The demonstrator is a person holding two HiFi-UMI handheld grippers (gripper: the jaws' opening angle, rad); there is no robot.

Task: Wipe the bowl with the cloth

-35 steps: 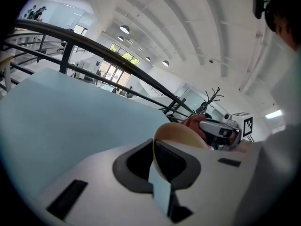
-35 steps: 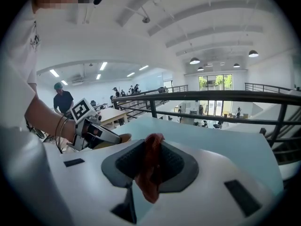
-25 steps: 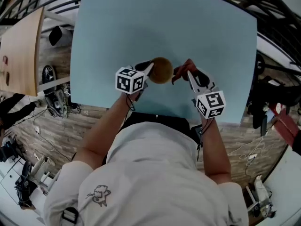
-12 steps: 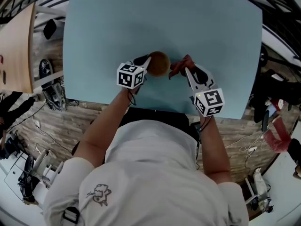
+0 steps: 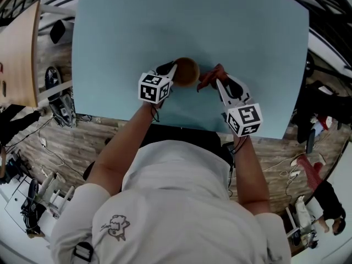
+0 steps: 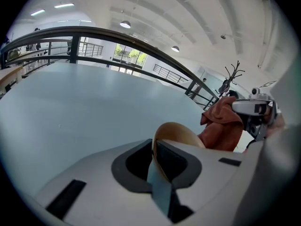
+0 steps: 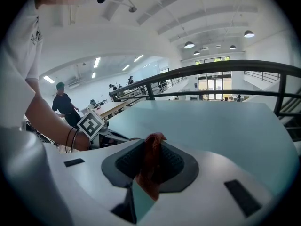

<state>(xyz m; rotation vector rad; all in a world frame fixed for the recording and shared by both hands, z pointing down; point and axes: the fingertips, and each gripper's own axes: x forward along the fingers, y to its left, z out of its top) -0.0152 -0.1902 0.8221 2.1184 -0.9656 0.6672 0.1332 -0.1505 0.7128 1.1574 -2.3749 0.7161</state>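
Head view: We found the wooden bowl point(image 5: 186, 72) on the pale blue bench point(image 5: 165, 21), near its front edge and before the person. The left tongs point(image 5: 171, 76) met the bowl at its left rim. The reddish cloth point(image 5: 210, 77) hung bunched at the tips of the right tongs point(image 5: 219, 84), just beside the bowl's right side. We could not tell from here whether cloth and bowl touched.

Left gripper view: The left tongs point(image 6: 154, 149) had the bowl's point(image 6: 181, 133) thin rim standing between their pads, with the pads on it. The tongs were opening at that moment. The bowl was tilted, its hollow turned to the right. The cloth point(image 6: 222, 124) sat just behind the bowl's far side, under the tip of the right tongs point(image 6: 254, 108).

Right gripper view: The right tongs point(image 7: 149, 159) were closed on a fold of the cloth point(image 7: 151, 166), which stood up between the pads. The left marker cube point(image 7: 91, 124) showed at the left, over the bench point(image 7: 211, 121). The bowl itself could not be made out here.
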